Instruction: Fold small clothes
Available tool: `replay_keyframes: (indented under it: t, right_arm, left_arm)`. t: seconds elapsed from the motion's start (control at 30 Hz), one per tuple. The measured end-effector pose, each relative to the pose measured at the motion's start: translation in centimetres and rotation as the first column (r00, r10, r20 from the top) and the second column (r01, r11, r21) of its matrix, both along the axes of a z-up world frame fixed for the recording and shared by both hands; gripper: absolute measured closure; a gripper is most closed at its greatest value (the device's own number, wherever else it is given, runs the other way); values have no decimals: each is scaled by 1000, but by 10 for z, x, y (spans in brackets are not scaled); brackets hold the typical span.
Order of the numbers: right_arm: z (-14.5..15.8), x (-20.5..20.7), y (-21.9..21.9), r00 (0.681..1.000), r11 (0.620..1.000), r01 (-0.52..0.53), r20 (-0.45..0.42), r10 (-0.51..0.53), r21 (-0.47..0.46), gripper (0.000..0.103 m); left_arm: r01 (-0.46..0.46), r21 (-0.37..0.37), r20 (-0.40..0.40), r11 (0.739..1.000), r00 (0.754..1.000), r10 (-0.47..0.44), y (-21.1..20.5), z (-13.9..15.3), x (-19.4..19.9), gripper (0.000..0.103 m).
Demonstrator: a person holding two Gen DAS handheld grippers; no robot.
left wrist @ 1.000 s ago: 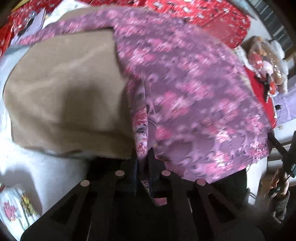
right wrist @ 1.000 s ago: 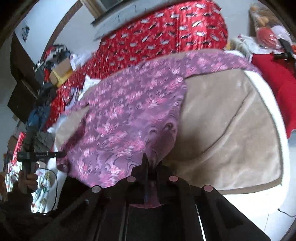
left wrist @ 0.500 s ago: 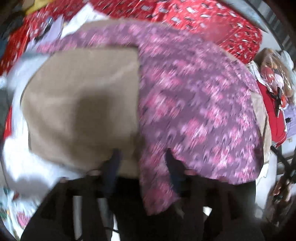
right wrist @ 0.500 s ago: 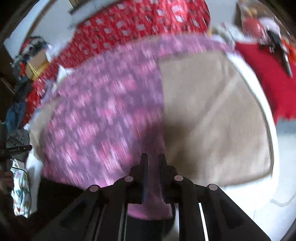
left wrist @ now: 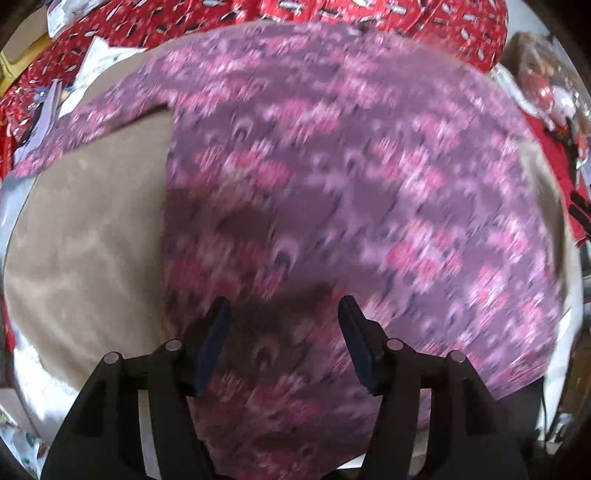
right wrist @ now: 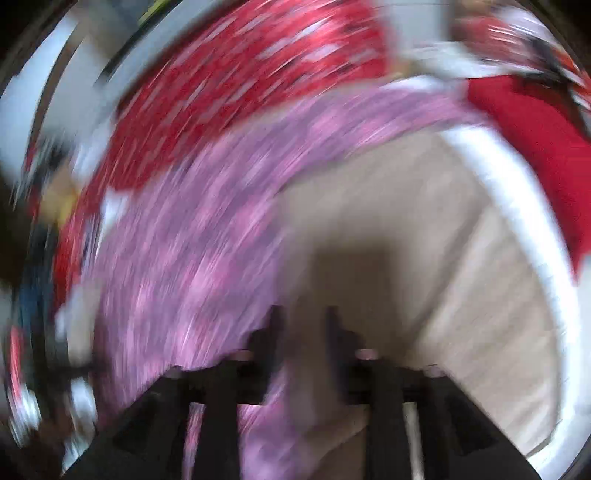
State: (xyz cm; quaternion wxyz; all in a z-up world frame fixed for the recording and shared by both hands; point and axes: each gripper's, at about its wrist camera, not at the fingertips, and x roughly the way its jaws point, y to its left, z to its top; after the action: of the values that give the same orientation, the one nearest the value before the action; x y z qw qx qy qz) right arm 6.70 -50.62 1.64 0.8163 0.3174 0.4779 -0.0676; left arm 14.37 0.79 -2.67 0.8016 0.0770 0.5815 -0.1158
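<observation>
A purple garment with a pink pattern (left wrist: 332, 177) lies spread flat on a tan pad (left wrist: 85, 251). My left gripper (left wrist: 284, 332) is open and empty just above the garment's near edge. In the right wrist view the picture is badly smeared by motion. The same garment (right wrist: 177, 266) fills the left half and the tan pad (right wrist: 424, 258) the right. My right gripper (right wrist: 303, 332) is open with a small gap, over the pad just right of the garment's edge, holding nothing.
A red patterned cloth (left wrist: 369, 14) covers the area behind the pad. A white rim (right wrist: 517, 206) borders the pad on the right, with a red fabric (right wrist: 535, 122) beyond it. Papers (left wrist: 48, 110) lie at the far left.
Both grippers were shut on the garment's near edge one second ago. Both have let go and opened. The garment now lies flat. The right gripper is swinging fast to the right.
</observation>
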Motion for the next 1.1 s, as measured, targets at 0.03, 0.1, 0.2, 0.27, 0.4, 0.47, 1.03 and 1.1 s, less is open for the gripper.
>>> replay_keyframes:
  t: [0.03, 0.1, 0.2, 0.27, 0.4, 0.47, 1.03, 1.1]
  right_arm:
    - [-4, 4, -40, 992, 992, 127, 9, -127, 17, 50]
    - [-18, 8, -99, 949, 946, 315, 0, -316, 79, 50]
    - [-54, 14, -165, 846, 823, 526, -37, -532, 213, 50]
    - [-82, 29, -190, 799, 758, 588, -59, -598, 283, 50]
    - [-129, 74, -210, 786, 727, 611, -134, -603, 314, 49]
    - [-144, 93, -216, 780, 726, 622, -150, -608, 292, 42]
    - [-15, 167, -136, 924, 952, 306, 238, -300, 11, 87]
    - [-5, 177, -106, 943, 972, 234, 240, -230, 14, 87]
  left_arm:
    - [3, -16, -1, 1000, 1000, -3, -2, 3, 6, 41]
    - [9, -32, -2, 999, 1000, -9, -10, 5, 19, 39]
    - [25, -40, -27, 999, 999, -26, -34, -3, 40, 39]
    - [27, -57, -42, 998, 999, -30, -50, -9, 52, 39]
    - [27, -52, -50, 998, 998, -30, -65, -9, 71, 39]
    - [28, -47, -51, 998, 998, -30, -73, -9, 84, 39]
    - [-89, -135, -33, 987, 996, 86, -65, -10, 154, 39]
    - [-92, -170, -45, 981, 995, 86, -61, -8, 152, 39]
